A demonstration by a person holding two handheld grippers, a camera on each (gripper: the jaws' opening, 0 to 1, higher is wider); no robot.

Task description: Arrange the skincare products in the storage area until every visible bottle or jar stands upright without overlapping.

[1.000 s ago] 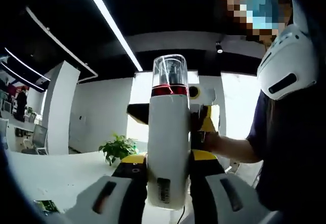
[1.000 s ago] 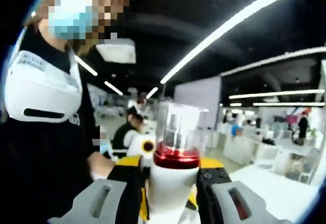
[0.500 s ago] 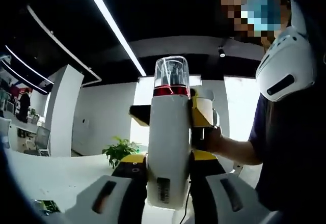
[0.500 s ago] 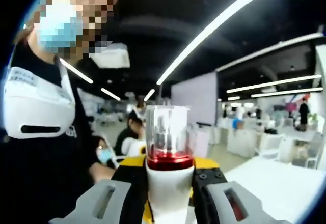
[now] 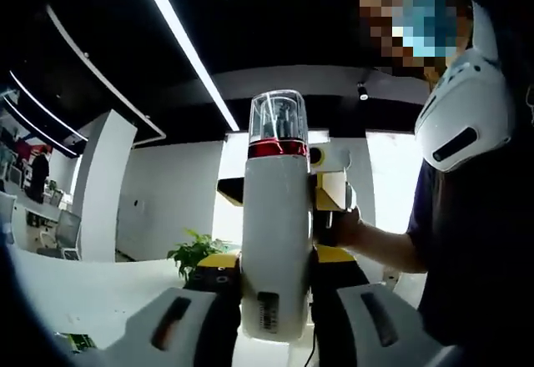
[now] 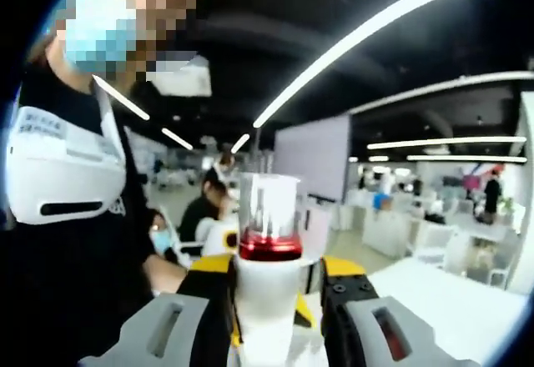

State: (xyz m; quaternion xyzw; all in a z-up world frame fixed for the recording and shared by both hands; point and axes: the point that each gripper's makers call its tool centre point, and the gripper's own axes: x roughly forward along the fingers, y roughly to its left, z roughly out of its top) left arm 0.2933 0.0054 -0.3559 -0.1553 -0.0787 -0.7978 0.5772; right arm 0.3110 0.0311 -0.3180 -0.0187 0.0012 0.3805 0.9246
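The left gripper [image 5: 275, 317] has its two jaws closed against the lower body of a white pump bottle [image 5: 275, 242], which stands upright between them and rises well above the jaw tips in the left gripper view. The bottle carries a red band [image 5: 276, 148] just under a clear cap [image 5: 278, 115], and a small dark label sits low on its front, between the jaws. Behind the bottle in this view the right gripper [image 5: 329, 196] comes in from the right, pressed close against the bottle's upper half, with a person's hand [image 5: 344, 232] wrapped around its handle. In the right gripper view the same bottle [image 6: 265, 300] stands between the right gripper's [image 6: 275, 317] jaws, both of them touching its white sides just below the red band [image 6: 270, 246], the clear cap [image 6: 270, 204] sticking up beyond them. So both tools clamp the one bottle, which is held up in the air in front of the person's dark sleeve [image 6: 75, 284], away from any surface. A potted plant [image 5: 193, 253] stands on a white table [image 5: 92, 288] far behind.
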